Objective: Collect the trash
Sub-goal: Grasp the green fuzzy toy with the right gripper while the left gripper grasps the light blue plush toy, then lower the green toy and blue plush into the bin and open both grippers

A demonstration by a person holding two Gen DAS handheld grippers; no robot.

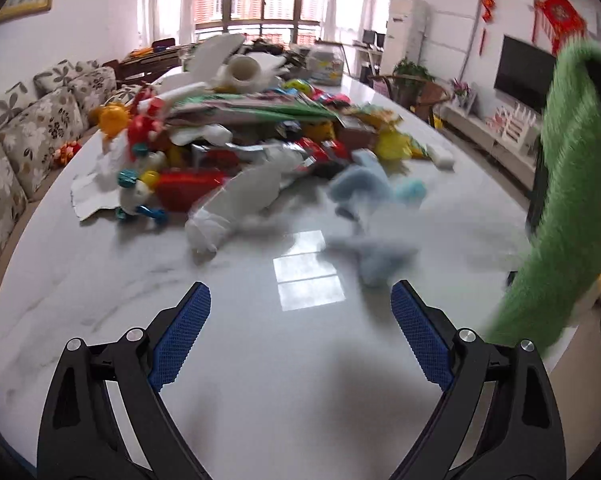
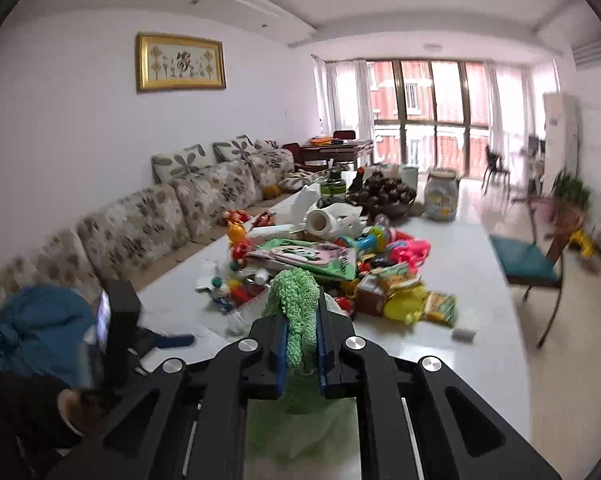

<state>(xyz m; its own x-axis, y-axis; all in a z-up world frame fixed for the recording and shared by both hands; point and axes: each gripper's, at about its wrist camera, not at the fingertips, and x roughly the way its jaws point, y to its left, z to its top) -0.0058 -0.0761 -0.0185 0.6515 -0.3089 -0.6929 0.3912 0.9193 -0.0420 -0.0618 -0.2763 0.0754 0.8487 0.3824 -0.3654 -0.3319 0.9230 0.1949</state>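
1 fuzzy green cloth [image 2: 296, 320] is pinched between the blue pads of the right tool [image 2: 300, 344] and is held above the near end of the white bench [image 1: 300, 360], clear of its surface. The left tool [image 1: 300, 308] is spread wide with nothing between its 2 pads, low over a bare part of the bench. Ahead of it, 1 blurred light-blue cloth [image 1: 368, 200] and 1 clear plastic bottle [image 1: 236, 204] are seen at the near edge of 1 mixed heap of toys and wrappers [image 1: 236, 128].
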